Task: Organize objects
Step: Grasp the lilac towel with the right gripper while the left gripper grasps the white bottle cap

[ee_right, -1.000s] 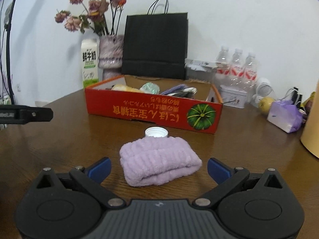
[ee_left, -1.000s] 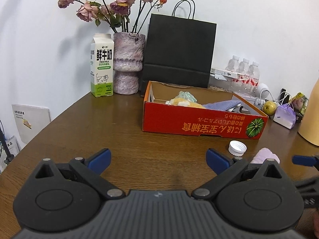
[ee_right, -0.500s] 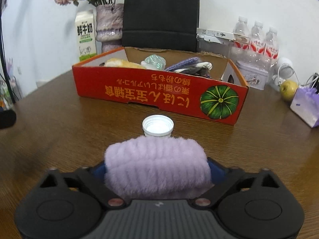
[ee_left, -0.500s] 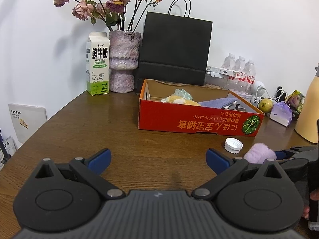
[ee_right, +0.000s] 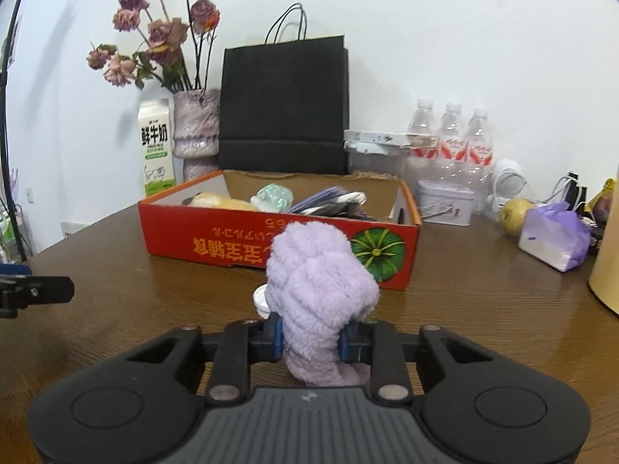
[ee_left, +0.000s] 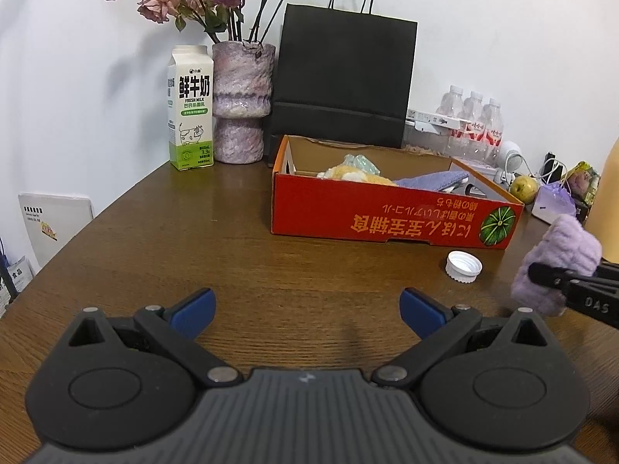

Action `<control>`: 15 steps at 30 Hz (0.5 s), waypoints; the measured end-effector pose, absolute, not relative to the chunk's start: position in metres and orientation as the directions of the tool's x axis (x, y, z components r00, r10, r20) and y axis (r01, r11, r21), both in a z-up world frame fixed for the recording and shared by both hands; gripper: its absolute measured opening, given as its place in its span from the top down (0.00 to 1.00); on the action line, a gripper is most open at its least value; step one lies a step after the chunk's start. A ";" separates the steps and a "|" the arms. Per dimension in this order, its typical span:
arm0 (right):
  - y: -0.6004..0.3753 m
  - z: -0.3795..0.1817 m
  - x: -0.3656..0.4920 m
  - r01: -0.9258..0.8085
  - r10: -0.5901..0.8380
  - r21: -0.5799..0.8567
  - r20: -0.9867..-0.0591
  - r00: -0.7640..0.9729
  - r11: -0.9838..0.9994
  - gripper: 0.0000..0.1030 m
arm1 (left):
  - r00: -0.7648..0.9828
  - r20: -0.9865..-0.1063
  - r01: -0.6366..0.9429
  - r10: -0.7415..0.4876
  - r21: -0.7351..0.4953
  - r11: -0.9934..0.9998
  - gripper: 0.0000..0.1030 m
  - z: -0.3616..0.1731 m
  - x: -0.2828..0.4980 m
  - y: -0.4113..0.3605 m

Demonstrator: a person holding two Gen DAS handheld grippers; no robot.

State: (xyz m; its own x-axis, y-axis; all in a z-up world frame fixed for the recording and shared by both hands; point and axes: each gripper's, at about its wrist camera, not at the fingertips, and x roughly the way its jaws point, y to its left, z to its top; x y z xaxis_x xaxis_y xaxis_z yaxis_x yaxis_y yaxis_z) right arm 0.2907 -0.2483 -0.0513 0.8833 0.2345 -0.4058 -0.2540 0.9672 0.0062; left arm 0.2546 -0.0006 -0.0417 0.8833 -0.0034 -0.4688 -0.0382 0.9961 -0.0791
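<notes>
On the left side of the brown wooden surface [ee_left: 162, 232], a milk carton [ee_left: 190, 108] stands against the wall, with a mottled purple vase [ee_left: 241, 100] of dried roses just beside it. Next along, a black paper bag [ee_left: 344, 81] stands upright behind a red cardboard box [ee_left: 387, 216] printed with a green pumpkin; the box holds a yellow soft item, a pale green wrapped thing and a folded bluish cloth. Low in the left wrist view, the left claw [ee_left: 307, 307] has its blue-tipped jaws spread wide with only bare wood between them. A white bottle cap [ee_left: 463, 266] lies open side up on the wood near the box's right front corner. Just right of the cap, the right claw [ee_right: 311, 338] is closing on a fluffy lilac towel [ee_right: 321, 278]; its pads press the towel's lower part from both sides, and the bunched upper part bulges above the jaws, in front of the box's front wall. Farther right, water bottles [ee_right: 450, 143], a small tin [ee_right: 445, 201], a yellow-green apple [ee_right: 514, 210] and a purple pouch [ee_right: 553, 234] sit near the wall.
</notes>
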 end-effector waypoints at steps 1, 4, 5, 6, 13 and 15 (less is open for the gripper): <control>-0.250 -0.051 0.290 -0.254 0.235 0.008 -0.405 0.884 0.967 0.77 | 0.883 -0.469 -0.037 -0.002 -0.075 0.996 0.00 -0.042 0.255 -0.002; -0.254 -0.051 0.288 -0.256 0.239 0.012 -0.405 0.883 0.967 0.77 | 0.883 -0.470 -0.033 -0.001 -0.063 0.997 0.00 -0.044 0.255 -0.006; -0.255 -0.051 0.288 -0.258 0.241 0.012 -0.405 0.882 0.966 0.77 | 0.882 -0.471 -0.029 -0.003 -0.062 0.998 0.00 -0.045 0.255 -0.008; -0.256 -0.051 0.288 -0.262 0.244 0.010 -0.404 0.882 0.965 0.77 | 0.881 -0.474 -0.026 -0.007 -0.062 0.998 0.00 -0.046 0.256 -0.010; -0.271 -0.051 0.289 -0.270 0.247 -0.002 -0.401 0.882 0.963 0.77 | 0.864 -0.503 -0.011 -0.019 -0.056 0.998 0.00 -0.052 0.263 -0.039; -0.280 -0.051 0.290 -0.267 0.243 -0.006 -0.398 0.885 0.964 0.77 | 0.866 -0.499 -0.007 -0.022 -0.057 0.998 0.00 -0.053 0.264 -0.051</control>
